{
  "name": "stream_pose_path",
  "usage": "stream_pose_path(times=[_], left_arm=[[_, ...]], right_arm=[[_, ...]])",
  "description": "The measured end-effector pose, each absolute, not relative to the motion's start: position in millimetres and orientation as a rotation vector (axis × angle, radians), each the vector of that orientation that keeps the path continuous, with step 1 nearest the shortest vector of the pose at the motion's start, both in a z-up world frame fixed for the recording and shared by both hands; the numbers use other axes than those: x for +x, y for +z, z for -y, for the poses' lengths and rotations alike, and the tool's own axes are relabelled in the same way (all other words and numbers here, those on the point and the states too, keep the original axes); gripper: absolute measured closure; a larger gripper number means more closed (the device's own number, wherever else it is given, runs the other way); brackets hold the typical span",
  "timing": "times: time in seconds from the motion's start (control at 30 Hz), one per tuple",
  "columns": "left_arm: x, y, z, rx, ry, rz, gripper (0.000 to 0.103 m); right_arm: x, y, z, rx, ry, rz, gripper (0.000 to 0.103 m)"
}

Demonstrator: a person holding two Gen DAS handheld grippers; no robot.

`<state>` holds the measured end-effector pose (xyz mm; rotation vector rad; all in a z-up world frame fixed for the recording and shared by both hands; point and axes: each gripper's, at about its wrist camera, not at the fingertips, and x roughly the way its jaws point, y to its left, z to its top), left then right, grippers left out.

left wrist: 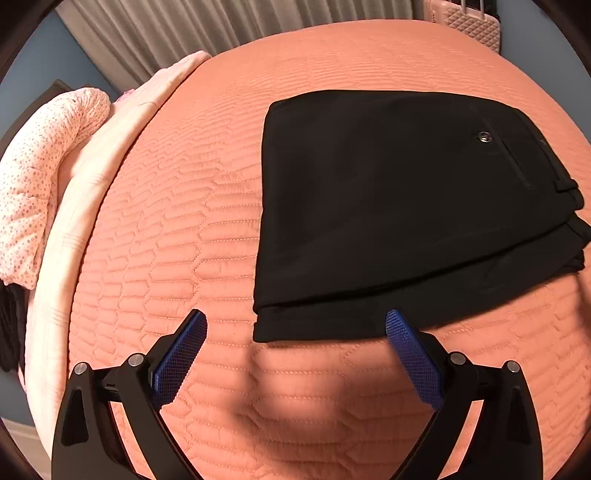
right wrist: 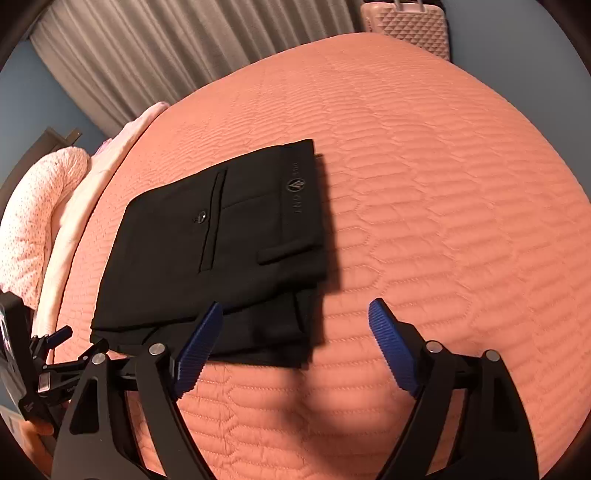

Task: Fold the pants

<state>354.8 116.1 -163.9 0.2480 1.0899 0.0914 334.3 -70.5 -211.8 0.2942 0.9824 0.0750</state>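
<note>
Left wrist view shows the black pants (left wrist: 388, 206) lying folded in a compact stack just ahead of my left claw (left wrist: 295, 328), both it and my right claw (right wrist: 295, 314) spread apart and empty, so folding looks essentially finished.

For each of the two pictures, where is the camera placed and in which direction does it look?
Left wrist view: sits on the left gripper, looks down over the folded black pants on the orange bedspread; its own open fingers show.
Right wrist view: sits on the right gripper, looks down at the pants from their other side; its open fingers and part of the left gripper show.
Shared: pants, bedspread, curtain, pink suitcase.
</note>
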Motion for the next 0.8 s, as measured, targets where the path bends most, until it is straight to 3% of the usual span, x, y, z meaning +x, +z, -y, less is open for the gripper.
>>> stream_pose_path(times=[0.07,0.2,0.33,0.43,0.7,0.8], left_arm=[[362,-164,-119,0.249,0.097,-1.090,0.006],[375,-165,-129,0.196,0.081,-1.096,0.006],[407,-181,-161,-0.040,-0.003,-1.175,0.006],[424,-199,-183,-0.224,-0.062,-1.228,0.005],[420,-182,-190,-0.178,0.023,-1.118,0.005],[431,-202,-194,-0.226,-0.005,-1.179,0.005]], right_arm=[[338,-214,67,0.281,0.077,-0.977,0.013],[357,-227,66,0.286,0.079,-1.010,0.011],[373,-251,75,0.402,0.097,-1.066,0.011],[376,-257,71,0.424,0.101,-1.044,0.005],[372,-259,51,0.448,0.210,-1.036,0.005],[373,-259,50,0.465,0.205,-1.035,0.005]])
